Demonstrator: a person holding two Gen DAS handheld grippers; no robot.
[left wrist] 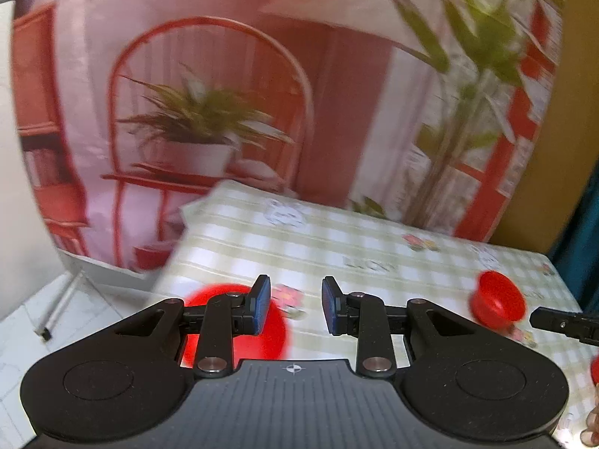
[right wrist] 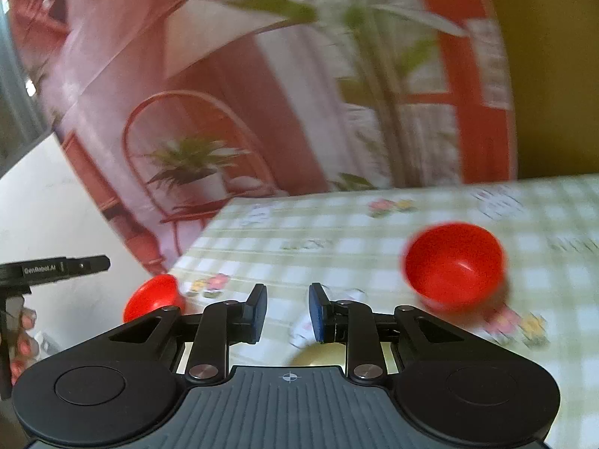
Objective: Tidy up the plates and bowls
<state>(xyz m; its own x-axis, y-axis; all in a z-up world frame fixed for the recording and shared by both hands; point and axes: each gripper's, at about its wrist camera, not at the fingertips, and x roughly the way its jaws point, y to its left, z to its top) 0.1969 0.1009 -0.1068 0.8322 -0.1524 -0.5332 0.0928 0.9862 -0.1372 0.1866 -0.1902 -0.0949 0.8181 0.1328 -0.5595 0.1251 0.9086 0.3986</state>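
My left gripper [left wrist: 295,307] and my right gripper [right wrist: 287,312] both stand slightly apart with nothing between their blue pads, held above the checked tablecloth [left wrist: 337,239]. I count 2 red bowls on it: 1 bowl [left wrist: 239,321] lies at the near left edge under my left gripper, and 1 bowl [right wrist: 455,263] sits upright ahead-right of my right gripper. A printed backdrop [left wrist: 209,86] hangs behind the table.
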